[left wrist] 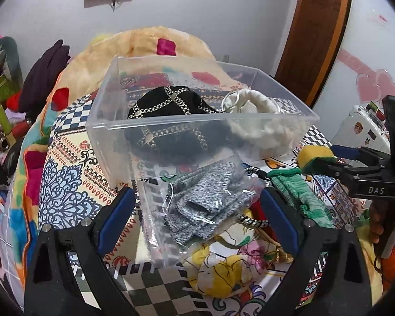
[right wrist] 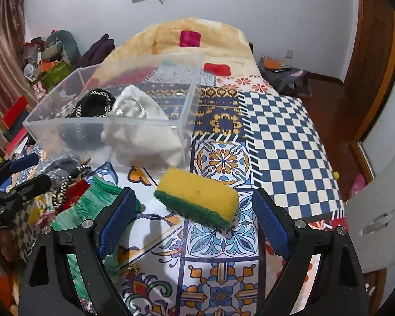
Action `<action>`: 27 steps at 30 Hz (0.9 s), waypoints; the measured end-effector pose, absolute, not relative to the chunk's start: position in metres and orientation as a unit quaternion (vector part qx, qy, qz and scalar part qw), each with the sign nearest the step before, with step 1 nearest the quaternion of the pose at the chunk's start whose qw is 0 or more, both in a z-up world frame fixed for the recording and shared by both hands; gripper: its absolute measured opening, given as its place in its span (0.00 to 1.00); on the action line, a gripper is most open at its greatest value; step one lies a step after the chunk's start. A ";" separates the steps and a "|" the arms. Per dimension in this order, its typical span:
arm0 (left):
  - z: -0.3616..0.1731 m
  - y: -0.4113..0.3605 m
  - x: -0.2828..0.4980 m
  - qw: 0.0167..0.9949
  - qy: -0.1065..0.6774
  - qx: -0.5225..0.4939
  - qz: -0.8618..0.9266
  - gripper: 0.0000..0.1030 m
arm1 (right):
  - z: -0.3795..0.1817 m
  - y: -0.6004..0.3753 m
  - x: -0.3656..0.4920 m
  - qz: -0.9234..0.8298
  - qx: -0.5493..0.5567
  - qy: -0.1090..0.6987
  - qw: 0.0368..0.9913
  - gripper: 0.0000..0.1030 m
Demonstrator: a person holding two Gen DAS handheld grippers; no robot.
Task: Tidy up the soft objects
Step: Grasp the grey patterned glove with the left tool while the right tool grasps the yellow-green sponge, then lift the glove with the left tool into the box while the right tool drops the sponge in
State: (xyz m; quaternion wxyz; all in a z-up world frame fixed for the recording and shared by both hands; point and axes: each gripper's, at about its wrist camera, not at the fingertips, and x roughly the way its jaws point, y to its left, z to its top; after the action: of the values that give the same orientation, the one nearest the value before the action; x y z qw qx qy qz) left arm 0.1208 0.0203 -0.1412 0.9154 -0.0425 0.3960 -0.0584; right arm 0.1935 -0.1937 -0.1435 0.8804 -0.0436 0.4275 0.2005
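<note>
A clear plastic box (left wrist: 155, 121) stands on the patterned cloth and holds a black cap with gold chain trim (left wrist: 168, 105) and a white knitted piece (left wrist: 258, 105). In front of it lies grey fabric in a clear bag (left wrist: 197, 205). My left gripper (left wrist: 196, 200) is open, one pad on either side of the bag and neither touching it. A yellow and green sponge (right wrist: 197, 197) lies on the cloth, and my right gripper (right wrist: 193, 206) is open around it with gaps on both sides. The box (right wrist: 118, 110) sits up and to the left of the sponge.
A green cloth (right wrist: 92, 205), a striped cord (left wrist: 250, 222), a red piece (right wrist: 75, 192) and a yellow floral cloth (left wrist: 223, 268) lie between the two grippers. A folded blanket (right wrist: 197, 36) rises behind the box. A white drawer unit (right wrist: 376, 223) stands at the right past the bed's edge.
</note>
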 end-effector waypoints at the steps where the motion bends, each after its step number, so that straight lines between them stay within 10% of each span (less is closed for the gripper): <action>1: -0.142 0.019 0.121 0.915 0.398 -0.042 -0.059 0.93 | -0.143 -0.194 0.193 0.201 -0.043 0.426 0.881 0.82; 5: -0.149 0.015 0.126 0.906 0.416 -0.044 -0.069 0.73 | -0.142 -0.194 0.189 0.206 -0.046 0.424 0.881 0.61; 14: -0.149 0.017 0.117 0.908 0.412 -0.043 -0.071 0.37 | -0.135 -0.188 0.182 0.222 -0.052 0.406 0.885 0.54; 27: -0.106 0.033 0.084 0.932 0.355 -0.045 -0.058 0.29 | -0.097 -0.181 0.165 0.251 -0.050 0.356 0.899 0.54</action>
State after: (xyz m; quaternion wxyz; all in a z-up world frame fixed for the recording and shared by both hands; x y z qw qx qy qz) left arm 0.0839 0.0326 -0.1064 0.9319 -0.0454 0.3552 -0.0584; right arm 0.1647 -0.1811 -0.0966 0.8986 -0.0497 0.3563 0.2510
